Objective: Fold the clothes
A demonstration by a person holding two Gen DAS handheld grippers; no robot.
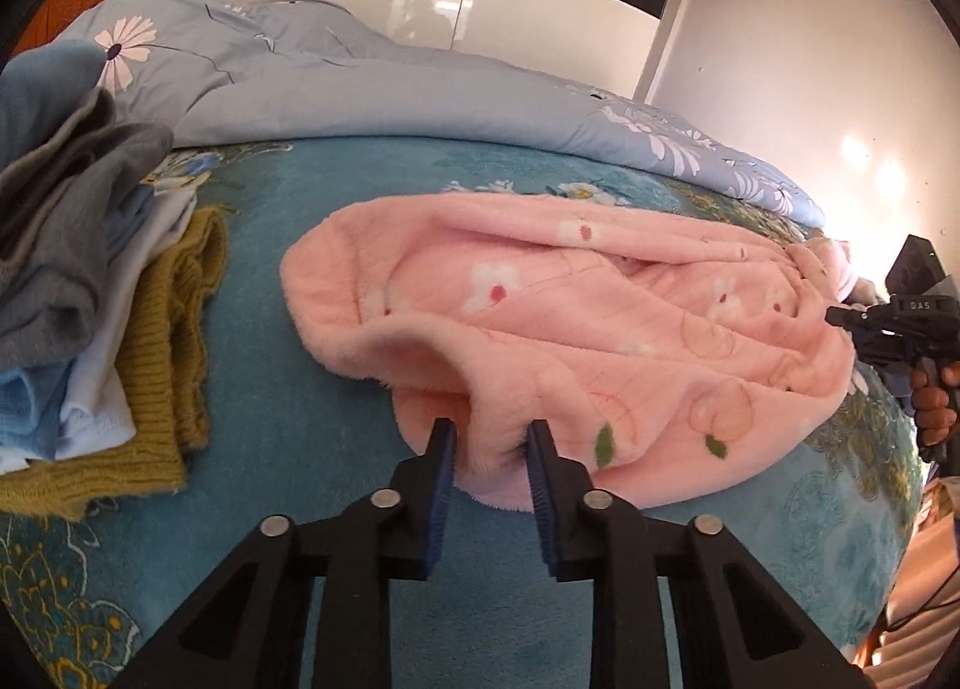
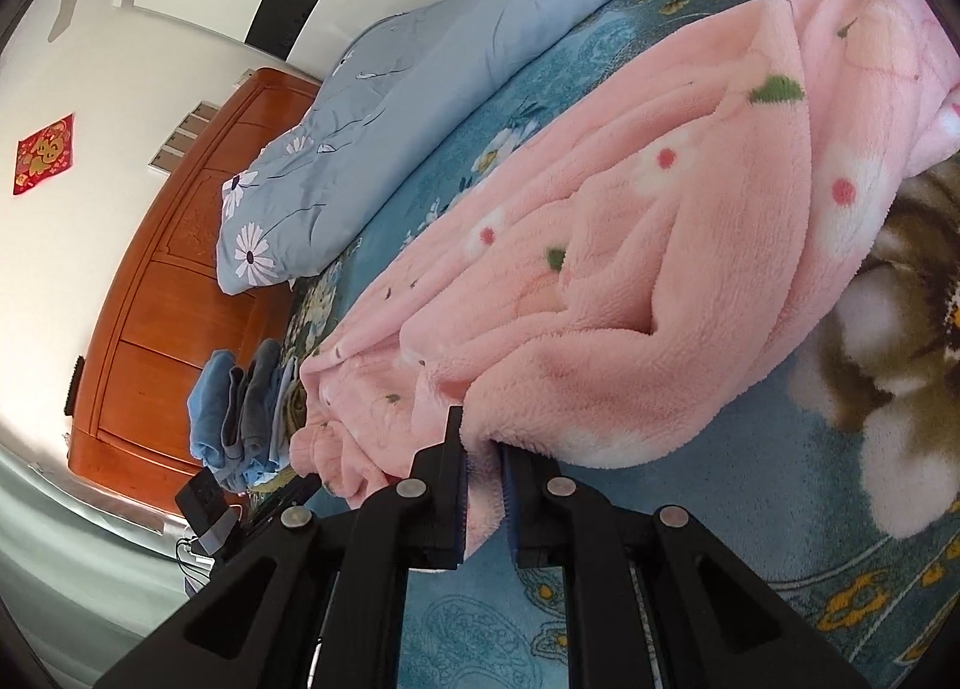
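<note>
A pink fleece garment (image 1: 600, 329) with white flowers and green leaves lies crumpled on the teal bed cover (image 1: 300, 389). My left gripper (image 1: 489, 437) is shut on a fold at its near edge. In the right wrist view the same pink garment (image 2: 630, 269) fills the middle, and my right gripper (image 2: 483, 437) is shut on a thick fold of its hem. The right gripper also shows in the left wrist view (image 1: 840, 317), at the garment's far right end, held by a hand.
A stack of folded clothes (image 1: 90, 299), grey, blue, white and mustard, sits at the left of the bed. A pale blue floral duvet (image 1: 360, 89) is bunched along the far side. A wooden headboard (image 2: 168, 299) stands behind.
</note>
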